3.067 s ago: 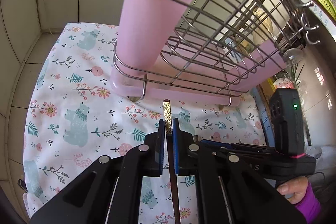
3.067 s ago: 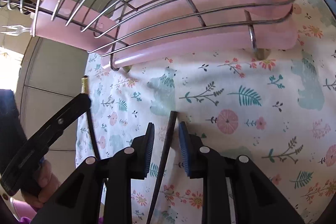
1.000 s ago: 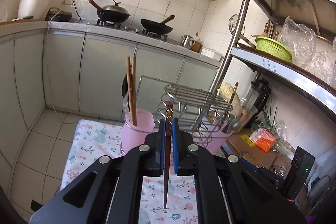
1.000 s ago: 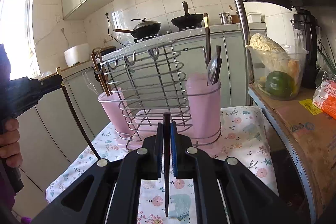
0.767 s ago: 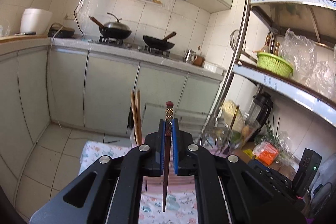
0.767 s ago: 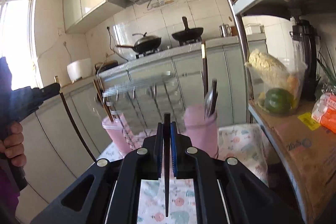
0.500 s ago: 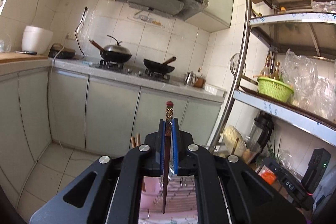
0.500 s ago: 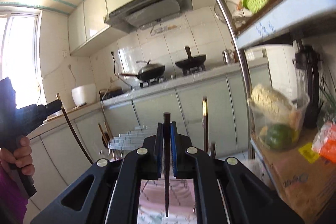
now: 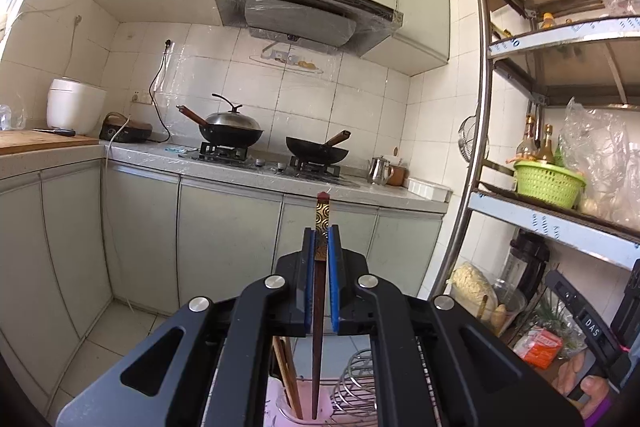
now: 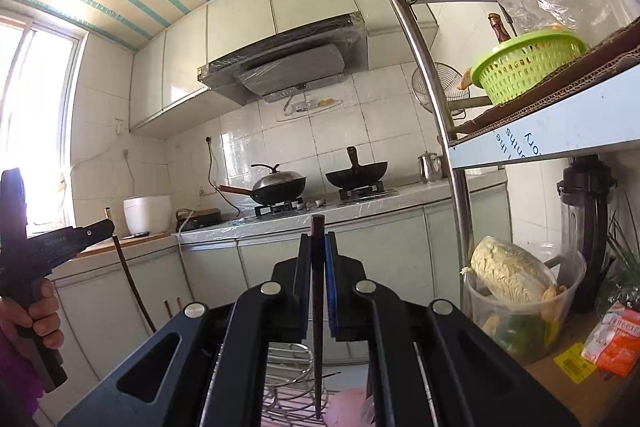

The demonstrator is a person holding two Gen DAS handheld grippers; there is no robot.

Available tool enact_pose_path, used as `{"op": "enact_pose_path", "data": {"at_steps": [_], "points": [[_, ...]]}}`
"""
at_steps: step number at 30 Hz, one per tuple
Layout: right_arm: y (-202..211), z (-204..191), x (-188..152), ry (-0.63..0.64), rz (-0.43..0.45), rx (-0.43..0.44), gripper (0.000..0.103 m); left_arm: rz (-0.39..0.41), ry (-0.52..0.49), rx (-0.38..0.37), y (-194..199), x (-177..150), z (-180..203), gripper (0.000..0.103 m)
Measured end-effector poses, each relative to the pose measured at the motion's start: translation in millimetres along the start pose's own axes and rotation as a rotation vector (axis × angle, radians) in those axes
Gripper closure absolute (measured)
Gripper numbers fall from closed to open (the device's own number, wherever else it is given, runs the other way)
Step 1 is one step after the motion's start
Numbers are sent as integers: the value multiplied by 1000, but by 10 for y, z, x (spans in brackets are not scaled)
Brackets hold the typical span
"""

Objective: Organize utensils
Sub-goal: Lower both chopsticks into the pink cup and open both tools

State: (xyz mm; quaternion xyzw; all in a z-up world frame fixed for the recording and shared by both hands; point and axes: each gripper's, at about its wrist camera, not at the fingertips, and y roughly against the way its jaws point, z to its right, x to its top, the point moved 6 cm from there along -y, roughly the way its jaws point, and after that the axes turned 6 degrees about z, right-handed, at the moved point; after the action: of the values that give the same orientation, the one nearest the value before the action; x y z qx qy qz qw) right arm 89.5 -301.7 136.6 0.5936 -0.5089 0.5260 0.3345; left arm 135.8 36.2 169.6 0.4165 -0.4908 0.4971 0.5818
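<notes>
My left gripper (image 9: 319, 235) is shut on a dark chopstick (image 9: 318, 327) with a gold-patterned top, held upright. Its lower tip hangs over the pink cup (image 9: 304, 413) of the wire dish rack (image 9: 356, 387), where two wooden chopsticks (image 9: 286, 371) stand. My right gripper (image 10: 317, 241) is shut on a second dark chopstick (image 10: 317, 327), also upright, its tip above the wire rack (image 10: 288, 387) and next to a pink cup (image 10: 348, 407). The left gripper with its chopstick also shows in the right wrist view (image 10: 96, 227).
A metal shelf unit (image 9: 476, 131) stands at the right with a green basket (image 9: 548, 183), bottles and bags. A clear tub of vegetables (image 10: 516, 299) and a blender (image 10: 586, 211) sit below it. Stove with two woks (image 9: 232, 131) and grey cabinets lie behind.
Both grippers have risen and tilted up from the floral cloth with their chopsticks. The rack and pink cups have dropped to the bottom edge of both views; the chopsticks now hang upright above them.
</notes>
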Motion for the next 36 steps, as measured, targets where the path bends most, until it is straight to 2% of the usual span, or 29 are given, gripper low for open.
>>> {"op": "enact_pose_path", "data": {"at_steps": [8, 16, 22, 30, 33, 34, 35, 36], "points": [[-250, 167, -233, 4, -58, -44, 97, -105, -13, 18, -226, -402, -59, 97], [-448, 266, -620, -3, -216, -50, 97, -233, -50, 5, -383, -888, 27, 97], [-453, 231, -864, 25, -301, -39, 97, -273, -69, 21, -440, -1078, 18, 97], [-457, 227, -1084, 27, -403, -32, 95, -282, -94, 33, -415, -1147, 35, 96], [-453, 217, -1104, 21, -426, -30, 90, -275, -107, 37, -377, -1141, 49, 86], [-451, 218, -1094, 22, -427, -29, 87, -271, -109, 39, -363, -1133, 52, 77], [-442, 211, -1079, 21, -423, -27, 79, -266, -110, 41, -344, -1126, 57, 70], [-430, 203, -1057, 17, -416, -24, 75, -261, -113, 40, -324, -1118, 65, 67]]}}
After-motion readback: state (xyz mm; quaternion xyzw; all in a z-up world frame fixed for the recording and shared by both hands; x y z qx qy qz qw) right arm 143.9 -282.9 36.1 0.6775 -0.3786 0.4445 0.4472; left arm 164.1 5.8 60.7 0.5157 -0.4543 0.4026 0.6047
